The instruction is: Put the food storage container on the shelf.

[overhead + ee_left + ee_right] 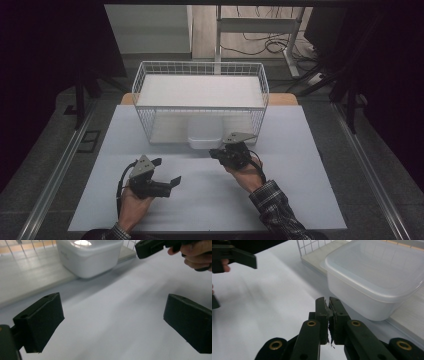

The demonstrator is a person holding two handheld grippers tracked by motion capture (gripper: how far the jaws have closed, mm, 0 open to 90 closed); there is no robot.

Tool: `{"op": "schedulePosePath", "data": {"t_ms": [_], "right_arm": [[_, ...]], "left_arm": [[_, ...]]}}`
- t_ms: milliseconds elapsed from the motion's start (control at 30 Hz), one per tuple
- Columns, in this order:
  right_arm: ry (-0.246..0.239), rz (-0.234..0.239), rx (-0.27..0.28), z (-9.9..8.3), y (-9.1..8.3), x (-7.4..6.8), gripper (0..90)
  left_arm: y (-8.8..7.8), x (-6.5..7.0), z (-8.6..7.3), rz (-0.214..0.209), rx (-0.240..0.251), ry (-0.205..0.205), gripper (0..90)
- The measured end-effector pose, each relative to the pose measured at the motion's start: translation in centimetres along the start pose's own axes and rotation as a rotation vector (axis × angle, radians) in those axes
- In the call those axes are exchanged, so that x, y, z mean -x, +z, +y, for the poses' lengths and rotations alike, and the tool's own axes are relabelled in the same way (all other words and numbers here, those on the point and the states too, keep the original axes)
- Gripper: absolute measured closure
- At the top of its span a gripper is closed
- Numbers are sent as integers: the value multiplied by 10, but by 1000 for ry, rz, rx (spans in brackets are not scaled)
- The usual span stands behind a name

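A white translucent plastic tub (204,135) with a lid sits on the low board of a white wire rack (200,70) and pokes out of the rack's front. My right gripper (215,152) is shut with nothing between its jaws, just in front of the tub's right corner. In the right gripper view the closed tips (328,303) lie a short way from the tub (374,277), not touching it. My left gripper (167,171) rests open on the table at front left, aimed at the tub (87,257). Its jaws stand wide apart around bare tabletop (112,317).
The pale grey table mat (210,200) spreads under both hands. A white board (200,90) covers the rack's upper level. Behind the table are a desk frame and cables on the floor (270,45). Dark screens flank both sides.
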State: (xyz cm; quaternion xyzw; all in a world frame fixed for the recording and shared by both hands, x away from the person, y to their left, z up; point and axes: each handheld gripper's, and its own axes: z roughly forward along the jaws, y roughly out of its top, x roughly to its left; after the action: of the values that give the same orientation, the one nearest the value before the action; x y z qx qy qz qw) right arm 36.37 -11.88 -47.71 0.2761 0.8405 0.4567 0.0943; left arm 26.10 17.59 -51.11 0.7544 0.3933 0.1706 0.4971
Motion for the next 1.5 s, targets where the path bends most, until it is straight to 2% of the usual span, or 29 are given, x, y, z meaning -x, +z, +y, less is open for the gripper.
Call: {"op": "schedulePosePath", "data": {"t_ms": [67, 333, 533, 1200, 1500], "right_arm": [[2, 1, -4, -1, 3, 1, 850], [28, -9, -13, -2, 21, 11, 859], [38, -21, -24, -1, 35, 17, 869], [33, -58, -24, 14, 56, 31, 885], [32, -83, -19, 20, 61, 40, 885]], "left_arm": [[-4, 1, -6, 17, -4, 3, 19], [-9, 2, -14, 25, -11, -9, 17], [-5, 3, -16, 40, -31, 15, 17], [-1, 4, -17, 44, -49, 34, 20], [-1, 4, -17, 40, -48, 30, 23]]}}
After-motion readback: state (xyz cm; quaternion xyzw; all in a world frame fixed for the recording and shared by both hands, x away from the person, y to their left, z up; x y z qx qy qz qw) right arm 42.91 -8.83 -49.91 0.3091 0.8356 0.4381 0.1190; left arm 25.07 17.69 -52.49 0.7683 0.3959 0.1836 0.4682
